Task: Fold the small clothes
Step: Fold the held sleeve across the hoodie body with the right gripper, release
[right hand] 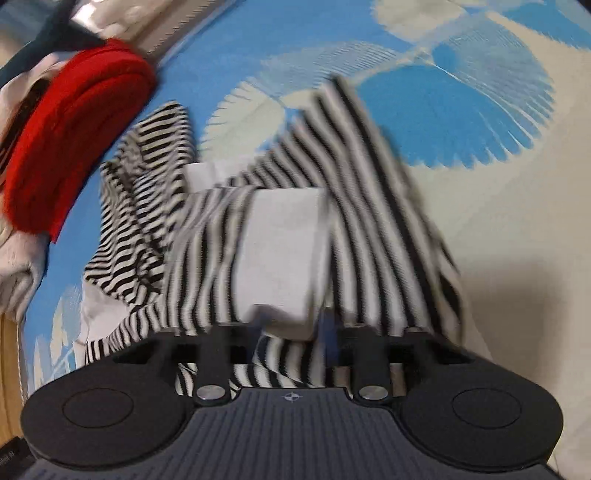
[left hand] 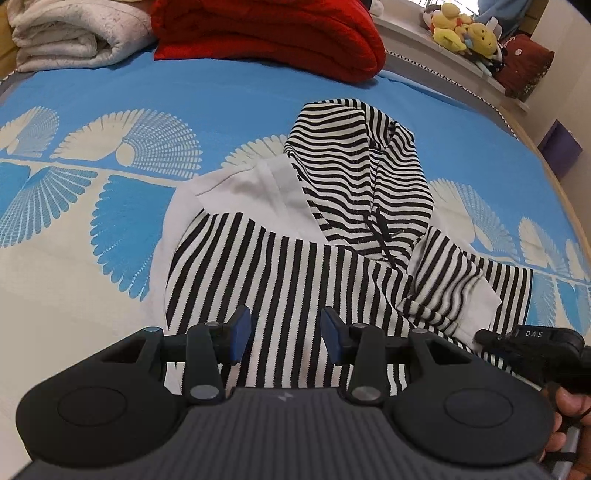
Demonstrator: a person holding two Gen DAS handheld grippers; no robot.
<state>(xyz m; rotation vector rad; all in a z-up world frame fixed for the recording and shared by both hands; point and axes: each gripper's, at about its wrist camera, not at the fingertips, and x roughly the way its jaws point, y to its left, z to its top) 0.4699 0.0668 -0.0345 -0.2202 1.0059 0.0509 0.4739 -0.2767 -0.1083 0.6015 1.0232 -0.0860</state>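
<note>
A black-and-white striped hoodie (left hand: 295, 258) with white panels lies on the bed, hood (left hand: 354, 166) toward the far side. My left gripper (left hand: 285, 338) is open and empty, hovering over the hoodie's near striped body. My right gripper (left hand: 524, 341) shows at the right edge of the left wrist view, at the hoodie's right sleeve. In the blurred right wrist view, my right gripper (right hand: 291, 332) has the striped sleeve and its white cuff (right hand: 284, 251) draped over and between its fingers, which the cloth mostly hides.
The bed has a blue and cream patterned cover (left hand: 110, 166). A folded red blanket (left hand: 266, 33) and a folded white blanket (left hand: 70, 33) lie at the far edge. Plush toys (left hand: 465, 29) sit on a ledge at the back right.
</note>
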